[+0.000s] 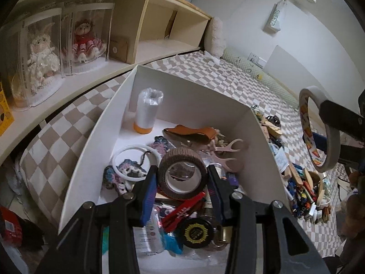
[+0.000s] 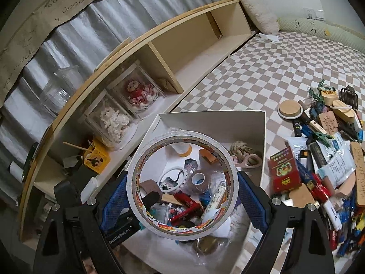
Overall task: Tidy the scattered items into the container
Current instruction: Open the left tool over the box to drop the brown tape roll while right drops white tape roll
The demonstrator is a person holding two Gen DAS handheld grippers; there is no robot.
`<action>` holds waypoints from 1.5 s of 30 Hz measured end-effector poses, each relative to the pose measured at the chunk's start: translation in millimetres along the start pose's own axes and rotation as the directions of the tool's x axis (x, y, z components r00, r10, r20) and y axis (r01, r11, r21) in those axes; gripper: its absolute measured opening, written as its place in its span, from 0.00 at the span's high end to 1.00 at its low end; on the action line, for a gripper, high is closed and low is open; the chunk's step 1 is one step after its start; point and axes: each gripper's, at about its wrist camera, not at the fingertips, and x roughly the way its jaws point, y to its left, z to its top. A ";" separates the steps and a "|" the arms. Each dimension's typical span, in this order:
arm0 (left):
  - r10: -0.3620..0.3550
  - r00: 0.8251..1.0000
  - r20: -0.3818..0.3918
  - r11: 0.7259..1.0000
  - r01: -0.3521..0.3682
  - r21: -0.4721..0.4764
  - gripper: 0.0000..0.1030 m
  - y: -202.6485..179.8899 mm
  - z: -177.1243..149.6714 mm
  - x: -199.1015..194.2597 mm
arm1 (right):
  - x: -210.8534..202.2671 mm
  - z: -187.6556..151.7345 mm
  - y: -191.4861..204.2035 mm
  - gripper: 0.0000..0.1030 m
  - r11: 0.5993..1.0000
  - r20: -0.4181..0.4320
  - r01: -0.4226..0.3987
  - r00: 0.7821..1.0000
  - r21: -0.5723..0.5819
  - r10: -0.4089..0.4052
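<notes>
Bed point(image 2: 262, 68): wearing a checkered cover, carrying the white box point(image 1: 187, 86) and a clutter pile point(image 2: 324, 159).
Shelf point(image 2: 194, 45): running alongside, displaying boxed dolls point(image 1: 66, 45).
Left gripper point(image 1: 182, 175): jaws gripping a brown roll point(image 1: 182, 171) over the box.
Right gripper point(image 2: 182, 196): jaws clamping a white tape ring point(image 2: 182, 183) above the box.

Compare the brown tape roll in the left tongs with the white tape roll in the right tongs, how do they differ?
The brown tape roll is small, thick-walled and fabric-textured; the white tape roll is much wider across, thin-walled, with printed lettering inside its ring. The left tongs stand narrow around theirs; the right tongs are spread wide. Both rolls are gripped above the white box.
</notes>
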 end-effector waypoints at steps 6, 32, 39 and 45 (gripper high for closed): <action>0.003 0.999 -0.032 1.000 -0.003 0.010 0.59 10.5 3.8 8.8 | 40.8 12.1 -2.9 0.12 1.000 -0.065 0.021 0.998 0.016 -0.020; -0.070 0.988 -0.136 0.998 0.070 -0.008 0.59 13.8 52.7 22.5 | 121.5 32.5 -34.3 0.00 0.978 -0.192 0.143 0.975 0.154 -0.113; -0.040 0.987 -0.153 0.999 0.040 -0.004 0.59 9.4 64.7 32.3 | 92.7 36.5 -32.5 0.00 0.978 -0.133 0.082 0.990 0.191 -0.057; -0.036 0.992 -0.117 0.995 0.024 -0.102 0.07 24.5 65.0 30.7 | 84.3 31.4 -25.1 0.00 0.983 -0.123 0.060 0.992 0.176 -0.038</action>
